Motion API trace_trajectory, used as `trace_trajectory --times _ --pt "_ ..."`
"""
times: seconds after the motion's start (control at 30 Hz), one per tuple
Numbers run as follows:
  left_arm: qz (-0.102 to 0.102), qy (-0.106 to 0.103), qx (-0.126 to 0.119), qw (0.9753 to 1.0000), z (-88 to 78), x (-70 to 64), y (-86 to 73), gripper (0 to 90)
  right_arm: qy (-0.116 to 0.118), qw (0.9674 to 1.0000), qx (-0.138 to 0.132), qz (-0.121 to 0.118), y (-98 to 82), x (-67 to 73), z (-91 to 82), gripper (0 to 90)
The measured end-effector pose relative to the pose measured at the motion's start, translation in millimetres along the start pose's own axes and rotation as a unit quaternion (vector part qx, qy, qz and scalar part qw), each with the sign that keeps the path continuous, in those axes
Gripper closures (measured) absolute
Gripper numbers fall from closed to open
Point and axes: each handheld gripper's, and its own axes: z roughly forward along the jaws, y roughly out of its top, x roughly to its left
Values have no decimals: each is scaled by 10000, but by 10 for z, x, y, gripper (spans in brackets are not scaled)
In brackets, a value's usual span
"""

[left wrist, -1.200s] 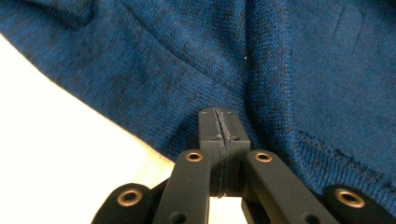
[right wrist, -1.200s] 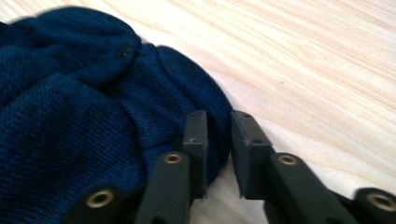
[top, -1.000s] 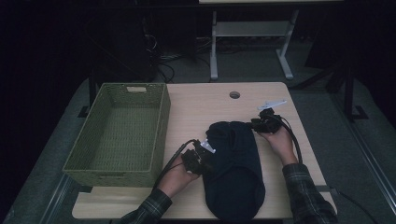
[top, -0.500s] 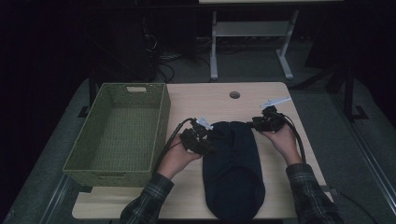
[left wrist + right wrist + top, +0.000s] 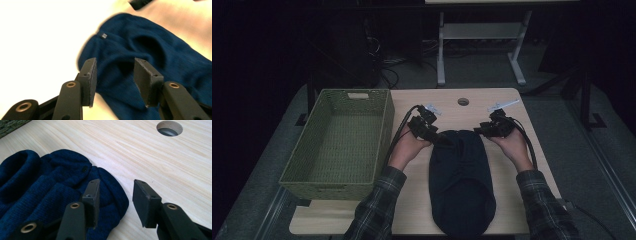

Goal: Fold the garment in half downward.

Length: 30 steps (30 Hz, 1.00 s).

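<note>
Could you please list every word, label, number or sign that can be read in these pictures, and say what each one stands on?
No text can be read anywhere.
Small grey tag on the dark blue knit garment: too small and blurred to read.
Green woven basket, wooden table: no lettering.
</note>
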Motion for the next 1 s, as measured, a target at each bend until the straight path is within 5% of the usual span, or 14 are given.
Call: trace_trajectory --times 0.37,0.57,0.87,1.0 --pt "-87 324 303 9990 449 314 49 507 31 9999 120 56 -5 -44 130 570" --pt "-192 172 594 9979 689 375 -38 484 120 9997 148 178 -60 -131 189 574" --pt "-125 49 760 9970 789 379 -78 486 211 9987 357 289 -134 -181 319 595" --pt "-284 -191 725 9968 816 412 -106 526 269 9982 419 321 -154 -191 347 614"
